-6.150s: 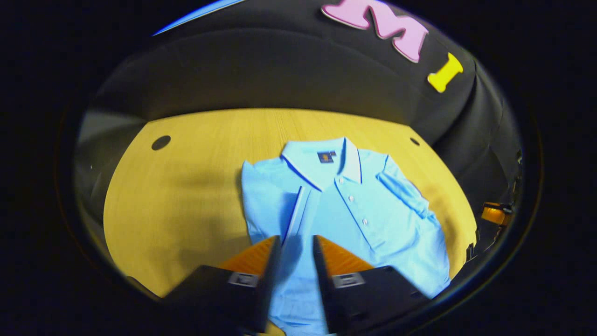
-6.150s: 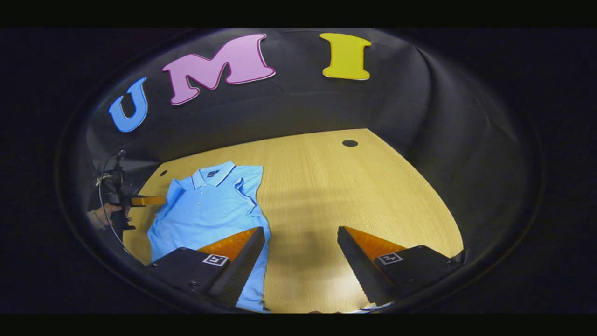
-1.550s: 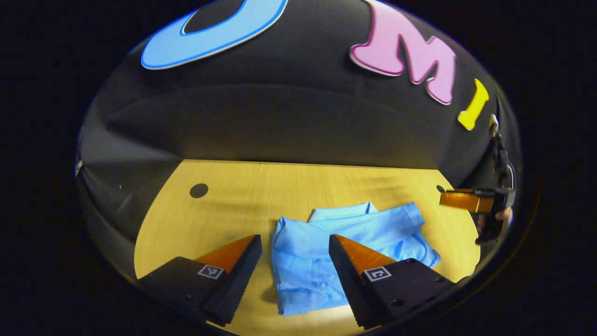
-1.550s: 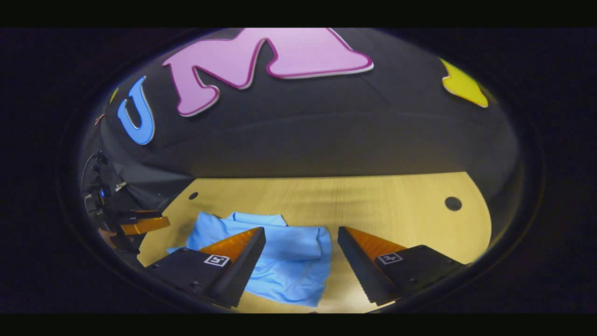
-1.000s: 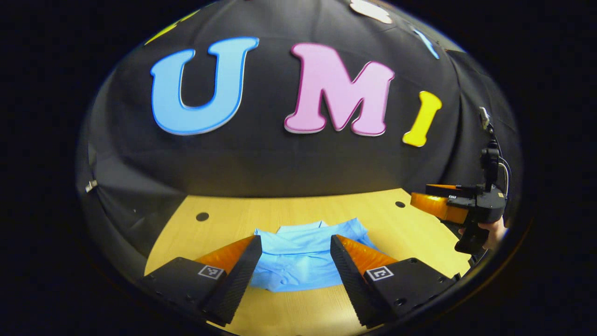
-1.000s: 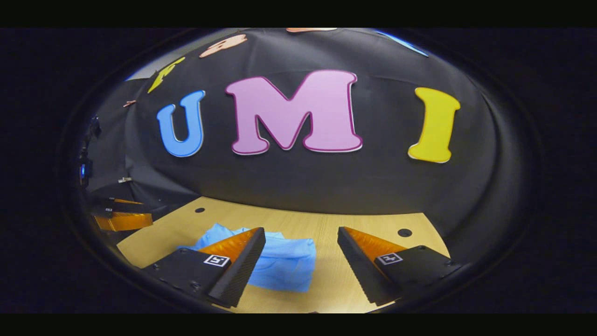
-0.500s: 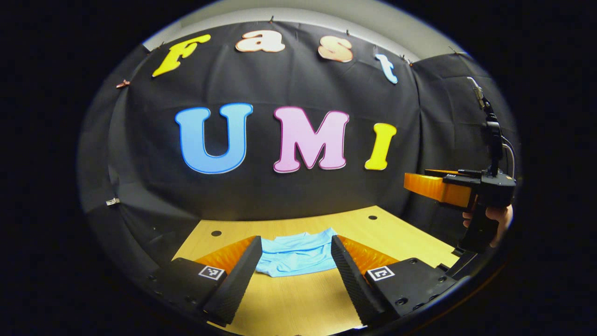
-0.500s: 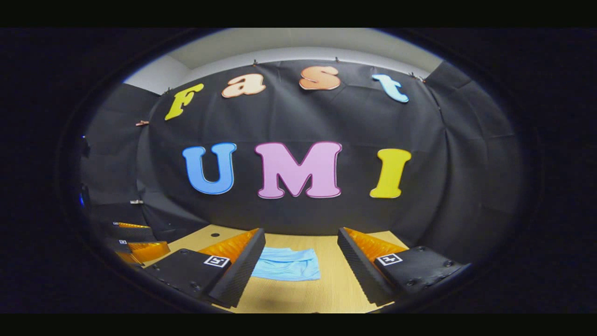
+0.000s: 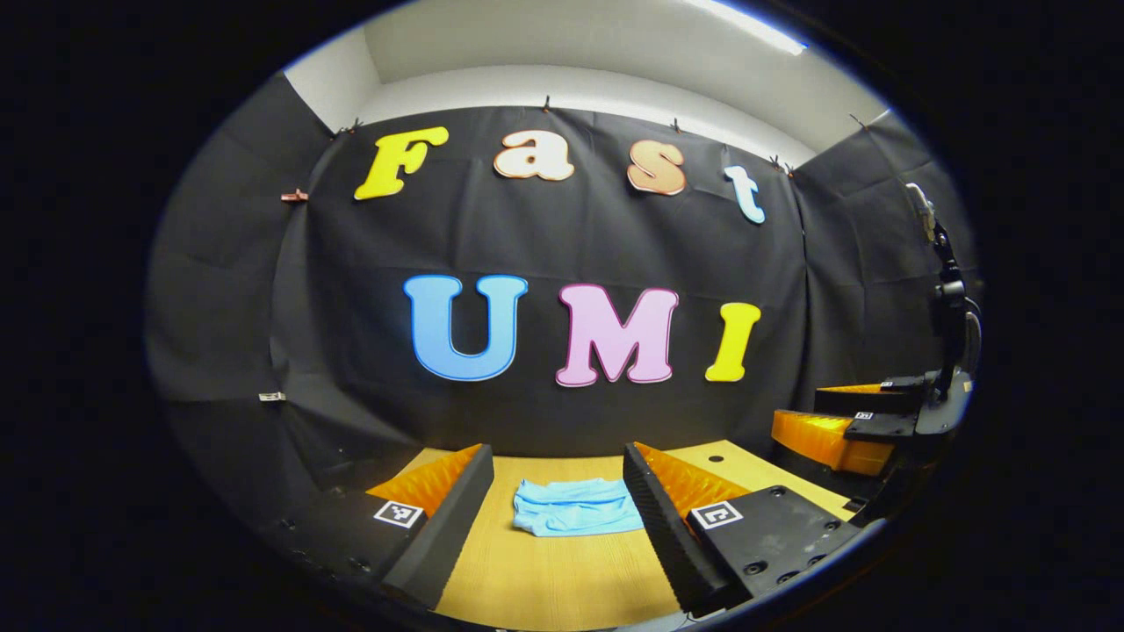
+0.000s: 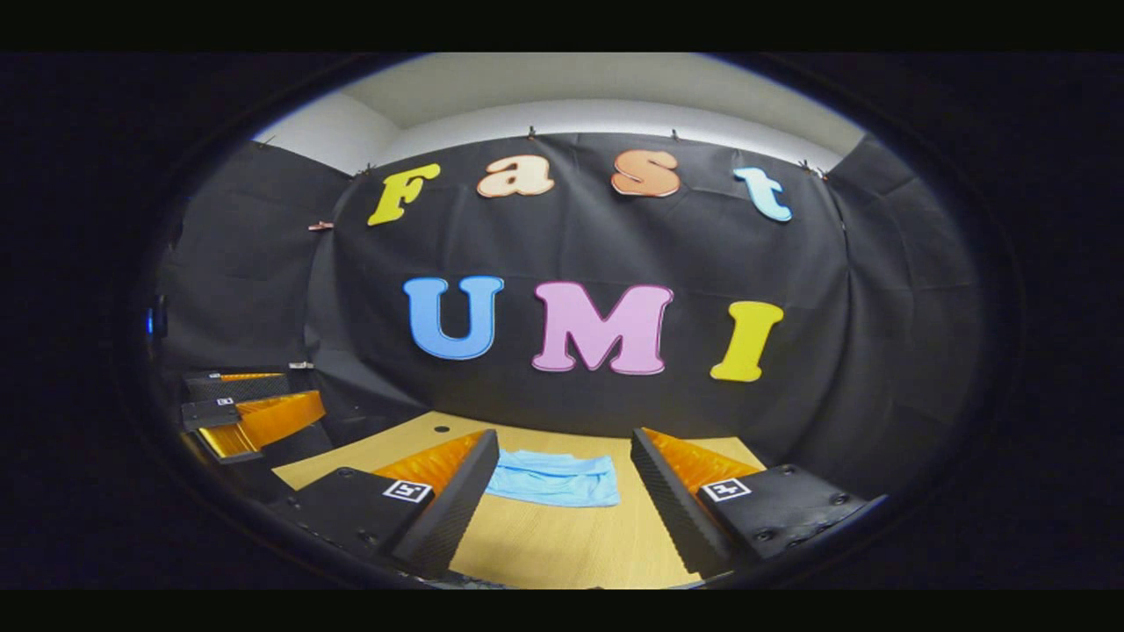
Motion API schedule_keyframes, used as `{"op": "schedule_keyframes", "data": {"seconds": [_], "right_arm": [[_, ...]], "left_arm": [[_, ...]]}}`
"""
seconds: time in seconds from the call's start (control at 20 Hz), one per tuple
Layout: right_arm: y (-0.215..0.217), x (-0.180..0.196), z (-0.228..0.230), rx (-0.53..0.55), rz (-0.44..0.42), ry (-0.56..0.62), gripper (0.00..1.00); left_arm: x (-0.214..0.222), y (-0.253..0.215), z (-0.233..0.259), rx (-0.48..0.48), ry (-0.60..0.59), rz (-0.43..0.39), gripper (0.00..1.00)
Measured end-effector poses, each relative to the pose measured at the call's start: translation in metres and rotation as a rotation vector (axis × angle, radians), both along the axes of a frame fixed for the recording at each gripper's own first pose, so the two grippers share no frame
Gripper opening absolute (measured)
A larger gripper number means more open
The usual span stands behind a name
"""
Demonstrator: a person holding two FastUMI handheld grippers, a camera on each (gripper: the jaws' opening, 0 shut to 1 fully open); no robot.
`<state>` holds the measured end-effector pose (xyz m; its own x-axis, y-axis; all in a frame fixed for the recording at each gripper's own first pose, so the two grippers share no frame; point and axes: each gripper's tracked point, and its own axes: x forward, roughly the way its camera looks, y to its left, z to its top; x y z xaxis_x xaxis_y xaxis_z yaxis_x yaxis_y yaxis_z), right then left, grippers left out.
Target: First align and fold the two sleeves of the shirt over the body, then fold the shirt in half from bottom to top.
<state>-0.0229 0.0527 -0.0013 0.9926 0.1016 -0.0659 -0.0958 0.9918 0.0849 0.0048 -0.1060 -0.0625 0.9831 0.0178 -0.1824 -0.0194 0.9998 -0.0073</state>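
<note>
Shirt (image 9: pixel 575 507) folded — both tongs withdrawn, open.

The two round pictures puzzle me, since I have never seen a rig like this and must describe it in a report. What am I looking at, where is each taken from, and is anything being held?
Each picture comes from a camera riding on a hand-held gripper, looking forward along its two fingers. In the left gripper view, the left gripper shows at the bottom, jaws apart, holding nothing; the right gripper appears at the far right. In the right gripper view, the right gripper is likewise open and empty, with the left gripper off to the left. Ahead, on the wooden table, lies a light blue shirt folded into a small bundle. Neither gripper touches it.
</note>
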Motion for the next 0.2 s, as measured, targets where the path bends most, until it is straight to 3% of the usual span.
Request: {"op": "schedule_keyframes", "data": {"seconds": [0.1,0.15,0.2], "right_arm": [[0.005,-0.009,0.019,-0.01,-0.017,-0.057,0.95],[0.004,-0.009,0.025,-0.016,-0.03,-0.071,0.92],[0.005,-0.01,0.025,-0.017,-0.031,-0.076,0.95]], "left_arm": [[-0.003,0.007,0.006,-0.021,-0.007,0.018,0.91],[-0.004,0.007,0.005,-0.028,-0.001,0.016,0.95],[-0.006,0.013,0.001,-0.026,0.012,0.027,0.91]]}}
